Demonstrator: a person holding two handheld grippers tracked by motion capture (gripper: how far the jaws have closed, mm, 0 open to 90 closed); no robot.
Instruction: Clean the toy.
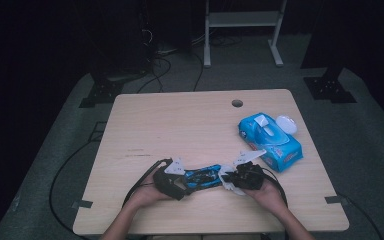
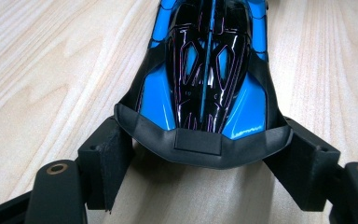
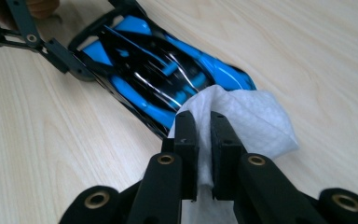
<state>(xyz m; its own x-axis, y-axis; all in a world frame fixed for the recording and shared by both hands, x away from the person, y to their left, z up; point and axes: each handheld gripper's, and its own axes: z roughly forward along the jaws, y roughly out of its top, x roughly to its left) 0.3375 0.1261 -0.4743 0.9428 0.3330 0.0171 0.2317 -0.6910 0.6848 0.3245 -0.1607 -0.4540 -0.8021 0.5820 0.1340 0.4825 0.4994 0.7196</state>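
The blue toy car (image 1: pixel 203 176) lies near the table's (image 1: pixel 180 125) front edge, its long axis running along that edge. The left gripper (image 2: pixel 205 149) clamps its tail end, nose pointing toward the right gripper (image 3: pixel 204 135), which pinches a white wipe (image 3: pixel 247 121) resting against that nose
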